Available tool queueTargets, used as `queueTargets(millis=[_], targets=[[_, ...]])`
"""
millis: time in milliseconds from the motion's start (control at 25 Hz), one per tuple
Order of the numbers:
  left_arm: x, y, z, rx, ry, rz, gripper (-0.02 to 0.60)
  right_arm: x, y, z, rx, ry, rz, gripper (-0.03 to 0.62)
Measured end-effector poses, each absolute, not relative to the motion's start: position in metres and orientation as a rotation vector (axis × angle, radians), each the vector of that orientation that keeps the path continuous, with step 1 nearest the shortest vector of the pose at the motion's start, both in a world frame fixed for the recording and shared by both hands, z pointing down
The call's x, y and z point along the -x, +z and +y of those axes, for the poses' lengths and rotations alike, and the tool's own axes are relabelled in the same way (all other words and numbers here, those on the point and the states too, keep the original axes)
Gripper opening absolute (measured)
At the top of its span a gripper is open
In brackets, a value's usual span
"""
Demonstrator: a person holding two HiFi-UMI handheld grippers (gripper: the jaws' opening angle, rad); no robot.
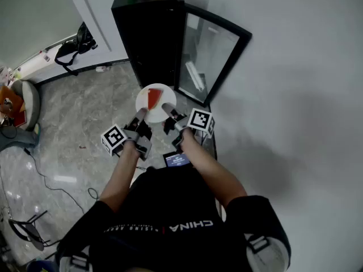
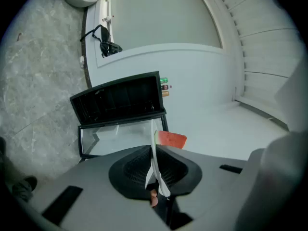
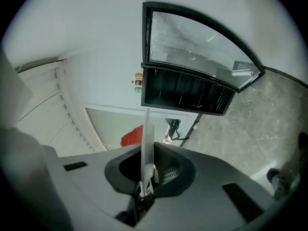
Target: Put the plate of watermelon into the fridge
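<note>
Marble floor [image 1: 85, 129]; plate [image 2: 153, 160] edge-on between jaws

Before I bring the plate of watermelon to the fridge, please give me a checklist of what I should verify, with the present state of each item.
1. Left gripper jaws shut on the plate rim: ok.
2. Right gripper jaws shut on the other side of the rim: ok.
3. Watermelon slice lies on the plate: ok.
4. Fridge stands right ahead with its glass door swung open: ok.
5. Free shelf inside the fridge for the plate: cannot tell, the inside is dark in every view.
</note>
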State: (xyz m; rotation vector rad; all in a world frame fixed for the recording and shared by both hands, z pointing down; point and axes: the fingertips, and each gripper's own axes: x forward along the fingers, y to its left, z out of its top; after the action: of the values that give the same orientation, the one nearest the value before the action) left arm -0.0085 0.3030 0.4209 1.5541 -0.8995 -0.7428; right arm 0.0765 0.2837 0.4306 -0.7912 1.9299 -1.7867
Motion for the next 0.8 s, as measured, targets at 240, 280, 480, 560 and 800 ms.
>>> queueTargets(millis=[240,280,480,560,800], targets=[[0.009,0.4236,0.3005,-1.564,-0.725,-0.912,0.04,-0.076,0.4321,0.2802,0.794,-1.778,1.95,0.029],[0.0088,0.4233,0.3003,-1.566,-0.724,-0.911,0.04,-0.0759,0.4319,0.2799,0.793,-1.778,1.95,0.029],[0.0079,0.4197,0.3001,-1.595,-0.719,-0.912,0.041,-0.0757,0.43,0.2808,0.787,-1.793,1.918,0.031],[0.0078,0.4185,0.3001,-1.601,-0.733,-0.906,0.041,-0.0752,0.4305,0.2811,0.774,-1.796,1.907,0.031],[0.0087,0.4166,0.3015,-1.578,-0.745,-0.9,0.041,-0.0754,0.429,0.2818,0.746,-1.795,1.904,0.031]])
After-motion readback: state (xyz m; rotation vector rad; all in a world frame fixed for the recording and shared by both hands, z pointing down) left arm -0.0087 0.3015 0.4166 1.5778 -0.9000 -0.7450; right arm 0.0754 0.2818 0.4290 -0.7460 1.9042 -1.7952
